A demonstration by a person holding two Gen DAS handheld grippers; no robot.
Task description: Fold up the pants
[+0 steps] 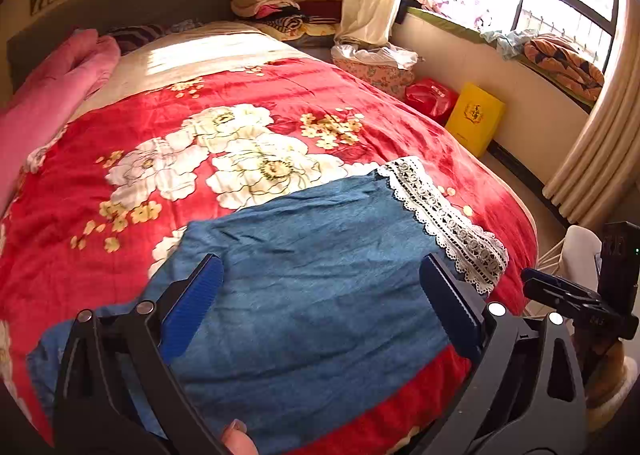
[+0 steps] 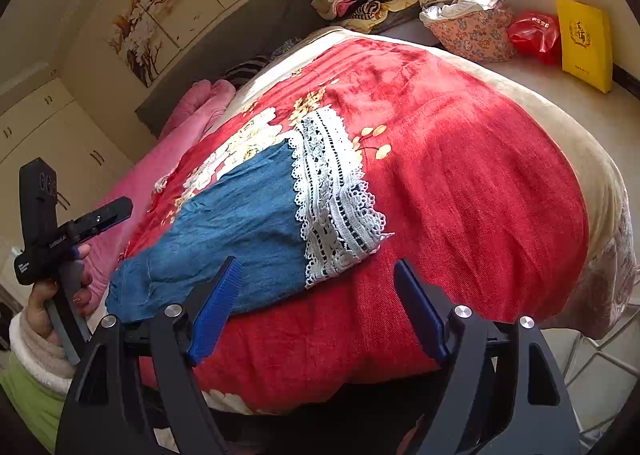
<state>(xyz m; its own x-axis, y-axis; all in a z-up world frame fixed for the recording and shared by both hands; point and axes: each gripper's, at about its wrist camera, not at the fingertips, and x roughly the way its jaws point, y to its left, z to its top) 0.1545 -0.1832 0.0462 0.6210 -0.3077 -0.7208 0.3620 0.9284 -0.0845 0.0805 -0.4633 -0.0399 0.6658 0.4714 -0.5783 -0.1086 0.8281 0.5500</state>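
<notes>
The left gripper (image 1: pixel 320 303) is held wide open above the pants (image 1: pixel 304 287), nothing between its jaws; the right gripper (image 2: pixel 320 307) is likewise spread and empty, hovering at the near edge of the bed (image 2: pixel 600 175). If only the top layer were pinched, the layers could be pulled apart and the fold skewed; the lace hem (image 2: pixel 336 203) could also be snagged by the ribbed pads. The pants are seen as soft blue denim-like cloth, lying fairly flat and apparently already doubled on the red floral blanket (image 1: pixel 280 95), white lace at the cuff.
</notes>
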